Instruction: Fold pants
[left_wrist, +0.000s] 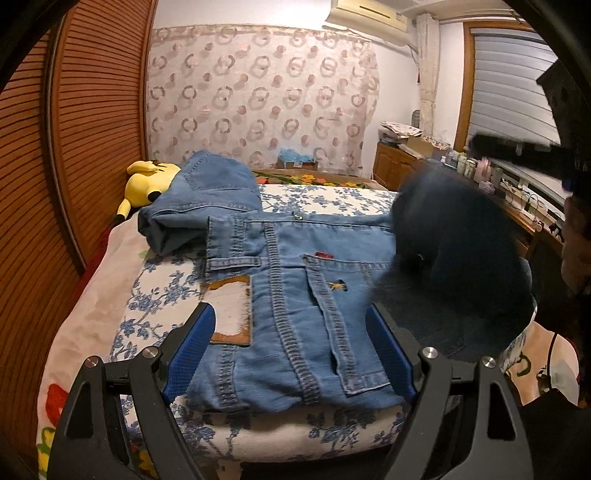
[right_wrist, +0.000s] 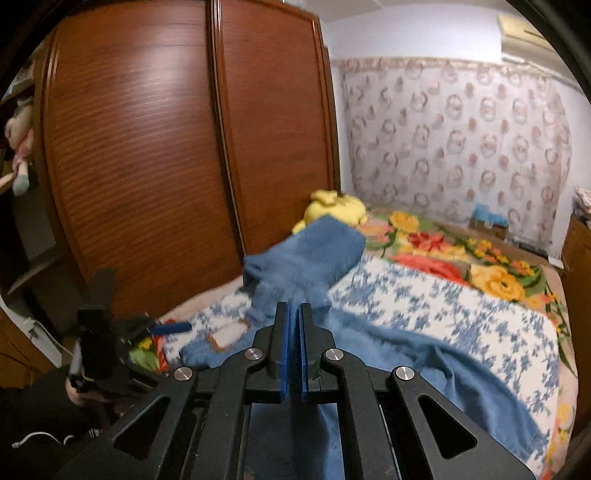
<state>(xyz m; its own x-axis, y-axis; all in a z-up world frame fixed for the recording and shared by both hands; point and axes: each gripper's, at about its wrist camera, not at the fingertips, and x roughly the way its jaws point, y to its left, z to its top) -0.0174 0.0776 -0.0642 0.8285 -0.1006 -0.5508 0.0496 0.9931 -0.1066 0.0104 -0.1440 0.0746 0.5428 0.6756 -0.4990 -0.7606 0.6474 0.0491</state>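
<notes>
The left gripper (left_wrist: 291, 336) hangs low over the near end of the bed with its blue pads (left_wrist: 194, 339) spread wide, holding nothing. Between and just beyond those pads lie the jeans (left_wrist: 295, 280), waistband end toward the claw, spread flat on the blue-flowered sheet (left_wrist: 155, 295). A brown leather patch (left_wrist: 231, 314) sits just inside the left pad, a back pocket with a small yellow mark lies toward the right pad, and a metal button shows at the far edge of the waist. Farther off and to the left, one leg is bunched up and folded back on itself. To the right, a dark blurred mass of cloth hangs under the right gripper (right_wrist: 294, 339).

From the right wrist, that claw's blue pads stand nearly together, and denim runs up from the bed to pass under and behind them; blur leaves the pinch itself unclear, so whether the cloth is actually held cannot be told. Beyond the fingertips the bunched leg rises, with the yellow plush toy (right_wrist: 338, 208) behind it against the wooden wardrobe (right_wrist: 184, 147). Farther right, a bright flowered blanket (right_wrist: 461, 258) covers the bed's far part.
</notes>
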